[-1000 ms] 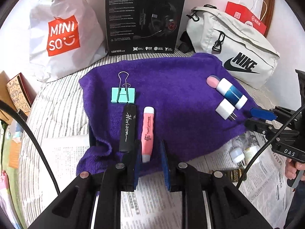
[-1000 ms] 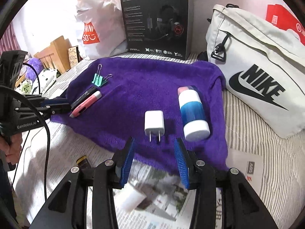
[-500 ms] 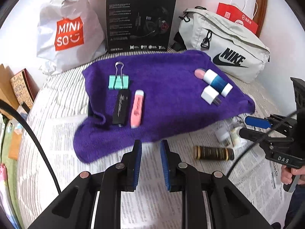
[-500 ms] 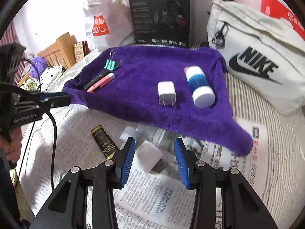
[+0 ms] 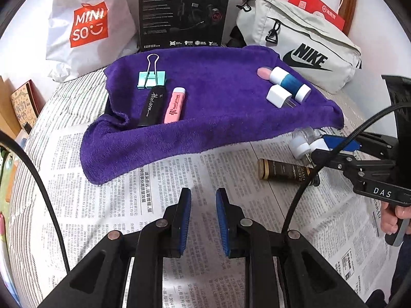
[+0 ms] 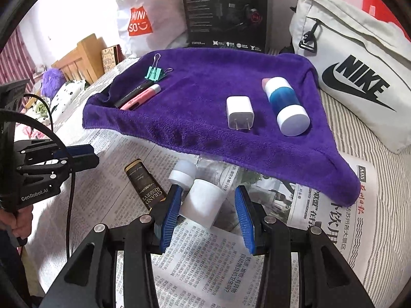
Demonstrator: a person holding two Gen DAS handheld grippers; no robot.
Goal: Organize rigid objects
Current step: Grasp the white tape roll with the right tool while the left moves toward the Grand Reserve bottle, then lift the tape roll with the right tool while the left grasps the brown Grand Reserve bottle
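Observation:
A purple towel (image 5: 218,107) (image 6: 205,102) holds a green binder clip (image 5: 151,78), a black pen (image 5: 151,106), a pink highlighter (image 5: 175,105), a white charger (image 6: 240,113) and a blue-and-white bottle (image 6: 286,105). On the newspaper (image 5: 128,205) lie a dark tube (image 6: 145,184) (image 5: 285,172), a white-capped clear bottle (image 6: 183,173) and a white bottle (image 6: 203,202). My right gripper (image 6: 208,197) is open, its jaws around the white bottle. My left gripper (image 5: 203,200) is open and empty above the newspaper.
A Miniso bag (image 5: 87,25), a black headset box (image 5: 183,12) and a Nike bag (image 5: 303,48) stand behind the towel. The other gripper shows at the right of the left wrist view (image 5: 334,151). Striped bedding (image 6: 372,141) lies on the right.
Both grippers have pulled back from the towel toward the newspaper. The right gripper has moved down over the white bottle. The left jaws stand slightly wider.

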